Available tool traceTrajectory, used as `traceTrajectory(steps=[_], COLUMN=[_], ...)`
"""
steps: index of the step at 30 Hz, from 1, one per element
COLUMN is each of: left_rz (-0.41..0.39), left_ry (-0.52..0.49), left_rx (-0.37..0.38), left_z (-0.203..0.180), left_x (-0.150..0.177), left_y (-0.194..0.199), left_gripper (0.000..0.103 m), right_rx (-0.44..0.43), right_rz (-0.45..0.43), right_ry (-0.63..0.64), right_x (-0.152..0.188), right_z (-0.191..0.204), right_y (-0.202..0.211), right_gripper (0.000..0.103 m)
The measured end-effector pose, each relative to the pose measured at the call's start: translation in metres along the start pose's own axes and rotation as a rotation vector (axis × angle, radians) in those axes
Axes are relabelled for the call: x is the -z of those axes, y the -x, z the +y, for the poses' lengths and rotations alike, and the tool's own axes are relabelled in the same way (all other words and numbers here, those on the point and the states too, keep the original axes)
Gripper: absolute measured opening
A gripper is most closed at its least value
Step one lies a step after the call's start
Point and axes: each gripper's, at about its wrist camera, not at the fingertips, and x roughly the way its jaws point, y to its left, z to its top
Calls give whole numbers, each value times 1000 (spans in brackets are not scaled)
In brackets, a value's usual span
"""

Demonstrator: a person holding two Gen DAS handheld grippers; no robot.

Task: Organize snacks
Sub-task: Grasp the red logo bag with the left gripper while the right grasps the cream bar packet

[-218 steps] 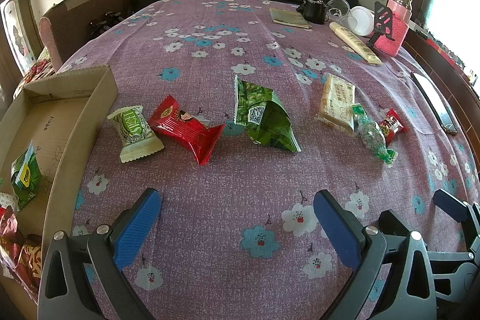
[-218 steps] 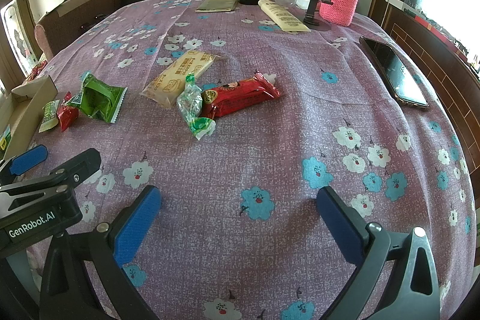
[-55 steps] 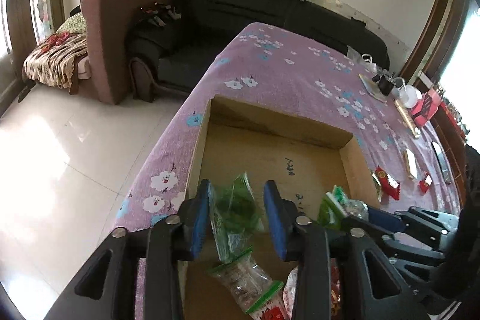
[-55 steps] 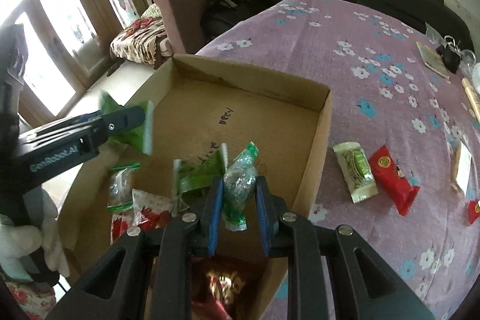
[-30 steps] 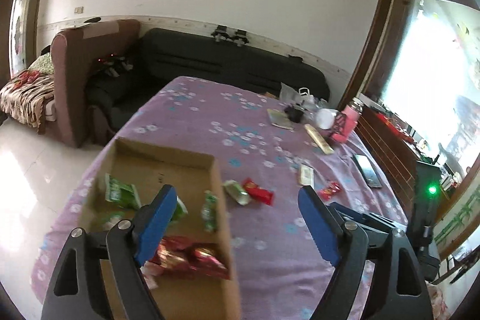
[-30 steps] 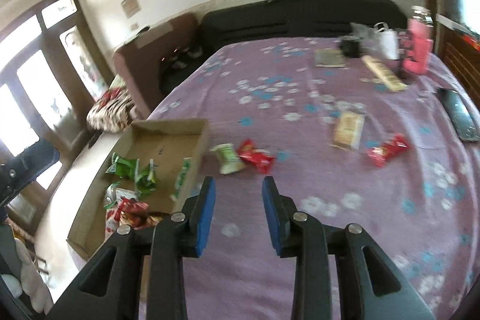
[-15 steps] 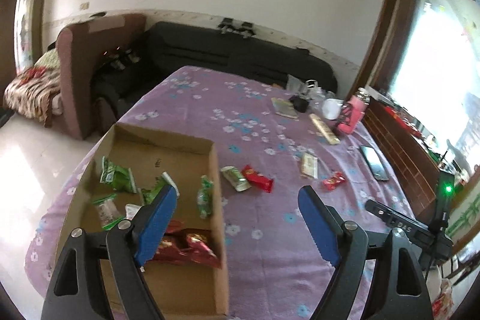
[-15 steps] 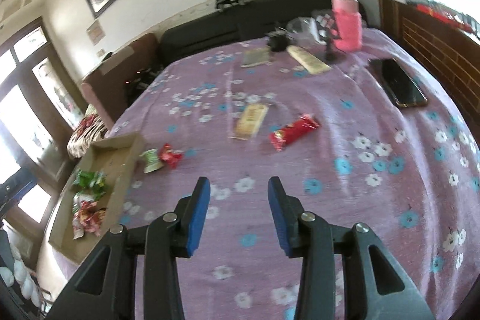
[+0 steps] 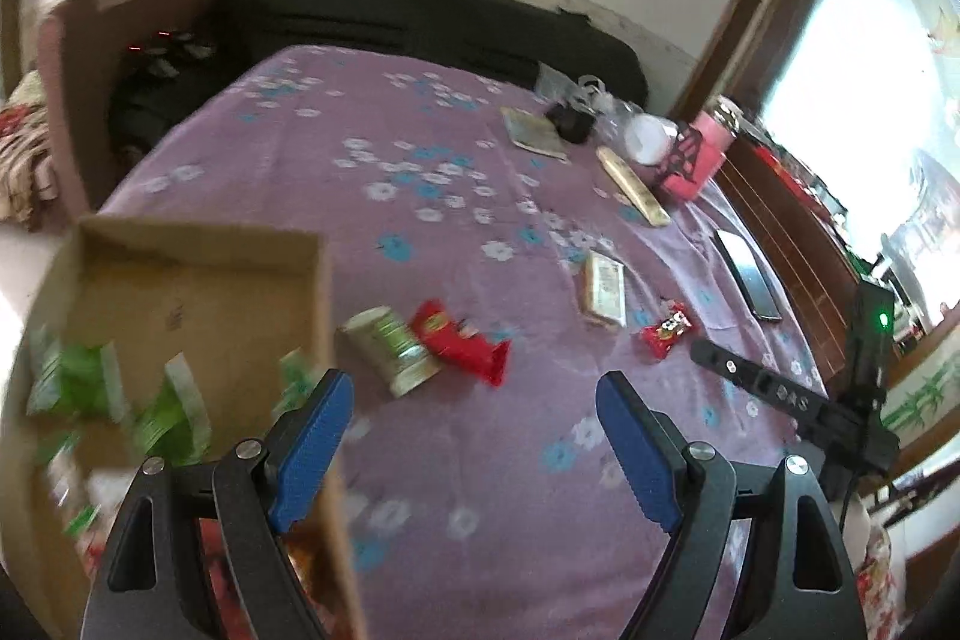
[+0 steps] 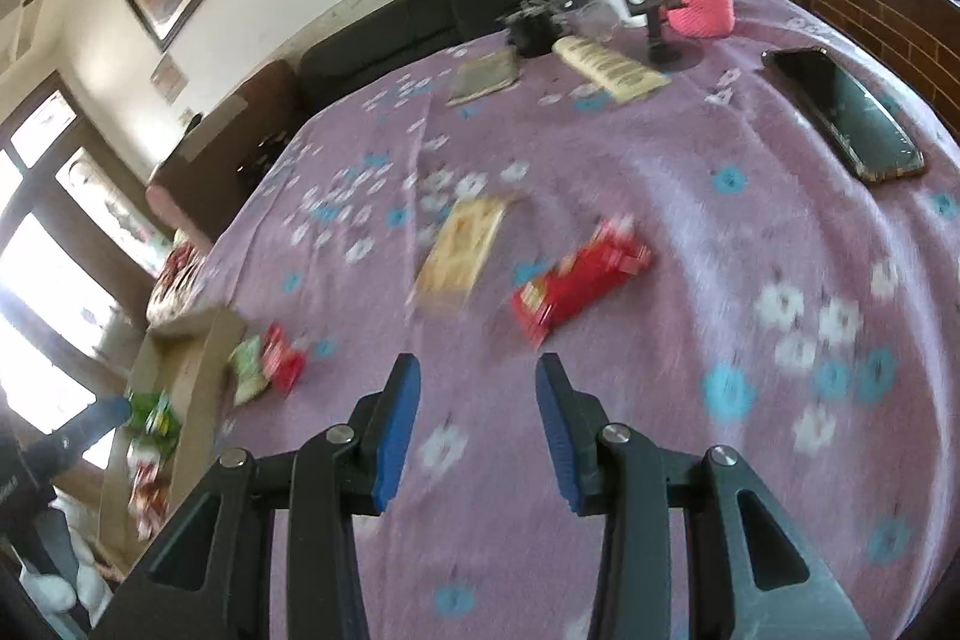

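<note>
Both claws off cardboard box (image 9: 198,274), over floral purple tablecloth (image 9: 420,148), black sofa (image 9: 384,16) behind

Floral purple tablecloth (image 9: 420,148), cardboard box (image 9: 198,244), scattered snacks (image 10: 579,280), phone (image 10: 846,112)

Both wrist views downward; share table (image 9: 480,232).
</note>
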Motion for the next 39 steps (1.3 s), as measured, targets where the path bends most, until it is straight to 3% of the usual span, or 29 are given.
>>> traceTrajectory(steps=[3, 6, 12, 13, 14, 16, 19, 20, 23, 30, 33, 39], left_rz=[85, 151, 215, 222, 242, 253, 257, 258, 250, 199, 149, 30], left_ry=[7, -6, -168, -190, -213, -258, -292, -296, -306, -247, -211, -191], left_rx=[14, -48, -225, -221, -210, -191, -165, -156, -147, -86, -42, -51], left_z=[-4, -5, -19, -21, -25, -33, -42, -44, -51, -53, -51, -43], left_x=[-20, -32, -25, -22, -19, -12, -5, -2, 4, 5, 5, 17], left_y=[-38, -75, -116, -117, -120, -122, -118, -116, -112, -90, -61, 5], left_gripper=[86, 85, 80, 70, 67, 39, 22, 21, 20, 17, 17, 18], right_rx=[-3, 24, 91, 91, 102, 128, 182, 212, 225, 135, 92, 18], right_rz=[19, 48, 133, 145, 131, 136, 145, 142, 142, 134, 117, 91], right_ry=[-14, 25, 71, 71, 81, 108, 177, 213, 247, 193, 178, 168], right_x=[-27, -44, -54, -53, -54, -56, -52, -48, -39, -24, -19, -4], right_z=[-2, 9, 24, 26, 29, 37, 48, 53, 57, 46, 46, 55], right_y=[-21, -42, -90, -97, -98, -104, -107, -106, -101, -70, -48, -8], right_gripper=[39, 39, 39, 40, 44, 48, 45, 36, 32, 32, 32, 32])
